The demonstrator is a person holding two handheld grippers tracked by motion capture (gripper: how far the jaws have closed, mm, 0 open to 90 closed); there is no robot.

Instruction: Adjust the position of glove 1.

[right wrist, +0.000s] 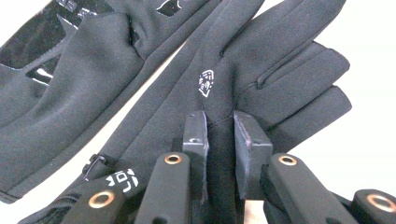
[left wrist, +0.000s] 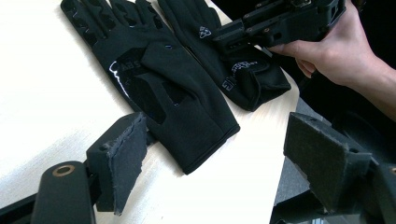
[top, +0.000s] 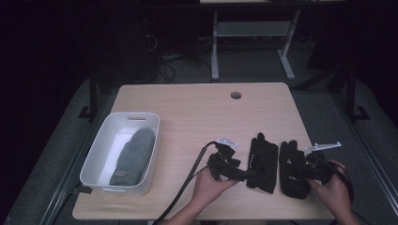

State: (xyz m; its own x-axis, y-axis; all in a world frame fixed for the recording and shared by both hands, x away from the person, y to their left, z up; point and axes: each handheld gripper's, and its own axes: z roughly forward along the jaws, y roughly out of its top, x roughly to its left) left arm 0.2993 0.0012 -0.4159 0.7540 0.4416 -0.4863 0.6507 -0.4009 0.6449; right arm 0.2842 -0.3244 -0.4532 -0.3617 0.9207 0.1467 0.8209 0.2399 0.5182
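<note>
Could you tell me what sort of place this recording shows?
Probably a lab or workshop recording station: a light wooden table with a cable hole, cables on the dark floor, and another desk's white metal legs behind.

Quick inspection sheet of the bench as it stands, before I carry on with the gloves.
Surface: wooden table, round cable hole at the far edge.
Job's things: two black gloves side by side, left glove, right glove.
Clutter: white bin holding a grey mitten.
Grippers: right gripper pinching a fold of the right glove; left gripper open by the left glove's cuff.
Cables: black cable trailing from the left gripper.
Surroundings: dark floor, grey desk frame behind.
</note>
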